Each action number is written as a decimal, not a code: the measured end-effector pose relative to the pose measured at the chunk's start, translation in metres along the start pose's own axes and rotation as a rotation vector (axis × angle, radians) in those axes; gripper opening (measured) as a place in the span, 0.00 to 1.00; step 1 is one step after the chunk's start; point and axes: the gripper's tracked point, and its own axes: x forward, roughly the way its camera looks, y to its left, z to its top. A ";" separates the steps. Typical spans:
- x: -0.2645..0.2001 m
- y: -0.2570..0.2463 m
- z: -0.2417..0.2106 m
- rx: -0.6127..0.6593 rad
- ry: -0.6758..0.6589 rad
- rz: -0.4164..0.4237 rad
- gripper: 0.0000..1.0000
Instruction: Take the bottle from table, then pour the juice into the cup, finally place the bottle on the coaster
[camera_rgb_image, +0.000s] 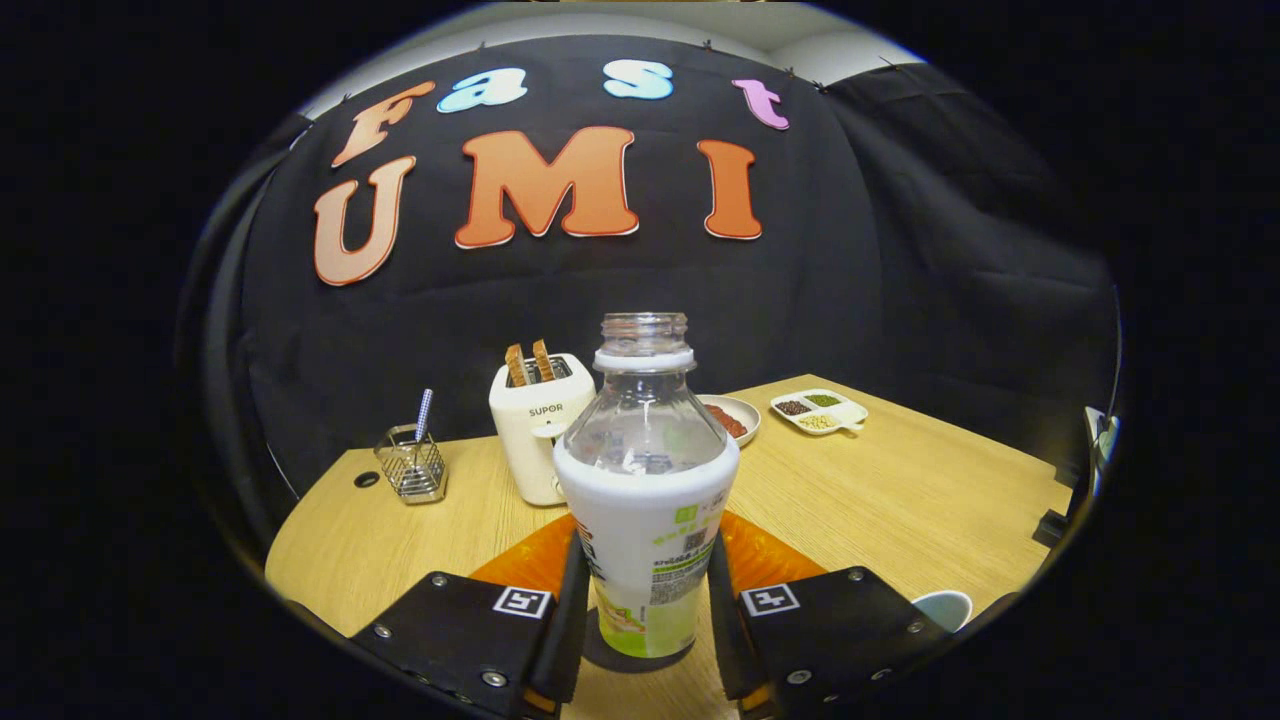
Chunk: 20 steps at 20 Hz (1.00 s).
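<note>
On the wooden worktop (900, 500), the bottle (645, 490) stood upright over an orange coaster (765, 555).
The fingers (575, 610) pressed its labelled sides, grasping it between them; a cup (945, 606) sat just beside.

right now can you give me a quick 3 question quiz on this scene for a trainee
1. True or false: the bottle has its cap on.
2. Multiple choice: what stands just behind the bottle? A) toaster B) kettle C) bowl of fruit
3. Fill in: the gripper has one finger on each side of the ____.

Key
1. False. The neck is open, no cap.
2. A. The toaster has two slices sticking up. The wire basket stands off to its side, and a plate and a divided dish lie further back on the table.
3. Bottle. It stands upright between the fingers, over the orange coaster, and the fingers appear to press its label.
</note>
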 end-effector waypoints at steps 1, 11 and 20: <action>0.003 0.006 -0.003 -0.011 0.005 0.008 0.55; 0.011 0.026 -0.026 -0.079 0.036 0.032 0.57; 0.004 0.032 -0.032 -0.086 0.033 0.020 0.65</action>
